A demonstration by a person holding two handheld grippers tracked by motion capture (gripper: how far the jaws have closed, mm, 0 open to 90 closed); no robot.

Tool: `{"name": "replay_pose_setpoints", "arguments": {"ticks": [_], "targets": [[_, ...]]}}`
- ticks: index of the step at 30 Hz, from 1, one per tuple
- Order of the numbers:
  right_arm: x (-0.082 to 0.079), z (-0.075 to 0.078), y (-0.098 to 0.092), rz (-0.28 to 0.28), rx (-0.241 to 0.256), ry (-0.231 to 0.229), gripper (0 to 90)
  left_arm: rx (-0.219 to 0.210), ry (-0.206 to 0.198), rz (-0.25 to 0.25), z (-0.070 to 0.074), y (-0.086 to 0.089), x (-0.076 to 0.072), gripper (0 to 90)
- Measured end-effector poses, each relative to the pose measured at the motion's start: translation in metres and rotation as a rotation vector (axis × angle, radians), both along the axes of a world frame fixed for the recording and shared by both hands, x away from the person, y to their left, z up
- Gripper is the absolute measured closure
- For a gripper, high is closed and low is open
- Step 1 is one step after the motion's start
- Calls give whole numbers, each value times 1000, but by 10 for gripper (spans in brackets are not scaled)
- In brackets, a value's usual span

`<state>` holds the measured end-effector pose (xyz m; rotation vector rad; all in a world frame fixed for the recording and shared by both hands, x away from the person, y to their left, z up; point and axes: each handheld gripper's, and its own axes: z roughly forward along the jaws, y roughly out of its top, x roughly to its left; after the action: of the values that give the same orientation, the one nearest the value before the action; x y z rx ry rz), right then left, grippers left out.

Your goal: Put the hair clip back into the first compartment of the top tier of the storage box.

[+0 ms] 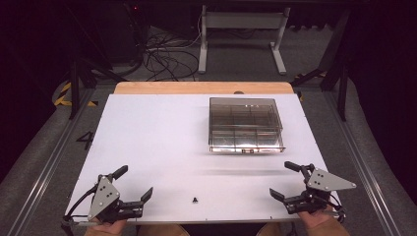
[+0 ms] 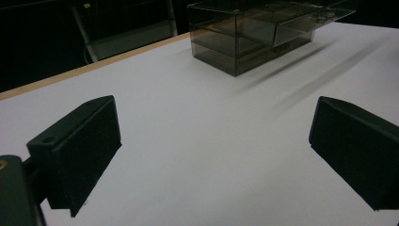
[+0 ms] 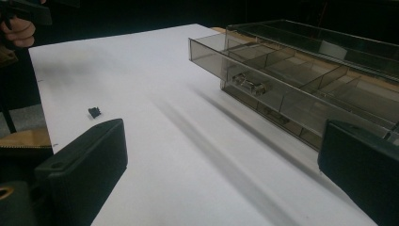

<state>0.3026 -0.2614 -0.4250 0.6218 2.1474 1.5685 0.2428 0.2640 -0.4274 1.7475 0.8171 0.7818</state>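
Tiny black part [image 1: 195,199] sits near the table [image 1: 147,128] front edge, btwn both grippers, way short of the drawer box [image 1: 245,124]. Left gripper [image 1: 134,186] and right gripper [image 1: 284,180] both spread apart, holding nothing, roughly same dist from it.

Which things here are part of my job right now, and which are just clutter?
In the job:
small black part near the front edge
smoky clear drawer box, upper drawer slightly open
left gripper and right gripper, both open, empty

Just lying about:
cables on the floor
white stand behind the table

Table [image 1: 147,132]: white top, wooden strip along far edge.
Drawer box [image 1: 245,124]: smoky clear, toward far right corner.
Small black part [image 1: 195,199]: by near edge.
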Motion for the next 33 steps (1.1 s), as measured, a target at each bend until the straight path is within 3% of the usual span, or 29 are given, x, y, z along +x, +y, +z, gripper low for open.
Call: {"name": "replay_pose_setpoints", "arguments": {"ticks": [22,29,33], "targets": [[1,-1,1,2,-10,9,27,-6,9,-6,5,-3,3,36],[1,-1,3,2,-18,13,28,-40,34,-45,11,-8,9,40],[1,-2,3,3,-19,16,28,-26,37,-76,15,-17,13,40]]}}
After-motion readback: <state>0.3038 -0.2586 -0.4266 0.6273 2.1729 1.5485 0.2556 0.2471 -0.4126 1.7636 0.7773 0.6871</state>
